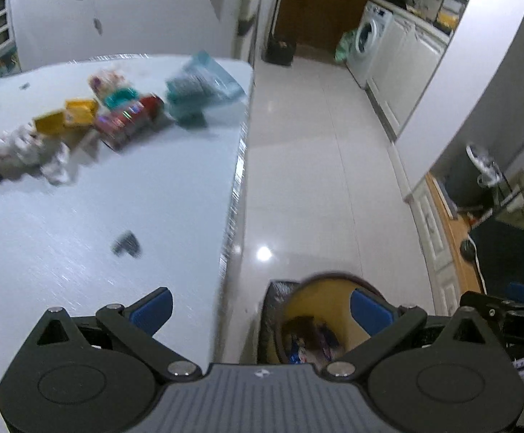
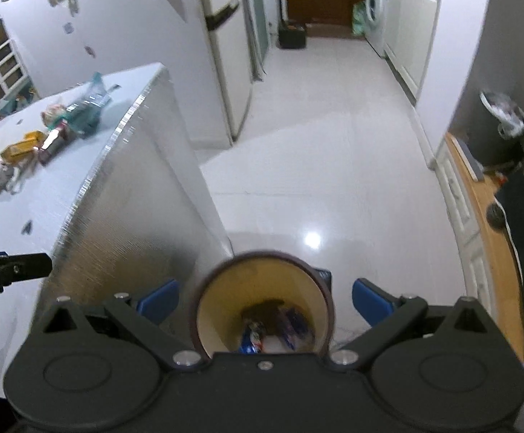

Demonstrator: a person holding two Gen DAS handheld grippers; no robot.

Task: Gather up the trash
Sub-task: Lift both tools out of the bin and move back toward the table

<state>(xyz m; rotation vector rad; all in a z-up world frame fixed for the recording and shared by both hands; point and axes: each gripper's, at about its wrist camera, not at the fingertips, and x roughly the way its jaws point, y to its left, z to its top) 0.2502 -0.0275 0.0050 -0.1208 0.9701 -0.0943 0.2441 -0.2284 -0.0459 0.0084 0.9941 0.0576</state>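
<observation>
Both tools, left and right, gape empty; bin sits floor-level beside surface to catch far-left wrappers.

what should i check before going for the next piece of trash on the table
1. Left gripper open and empty: ok.
2. Right gripper open and empty: ok; it hangs over the bin.
3. Bin on the floor beside the table, mouth open, wrappers already inside: ok.
4. Trash left on the table: not ok; teal bag, red wrapper, yellow boxes and crumpled white paper remain.
5. Small dark scrap nearest the left gripper: cannot tell what it is, too blurred.
</observation>
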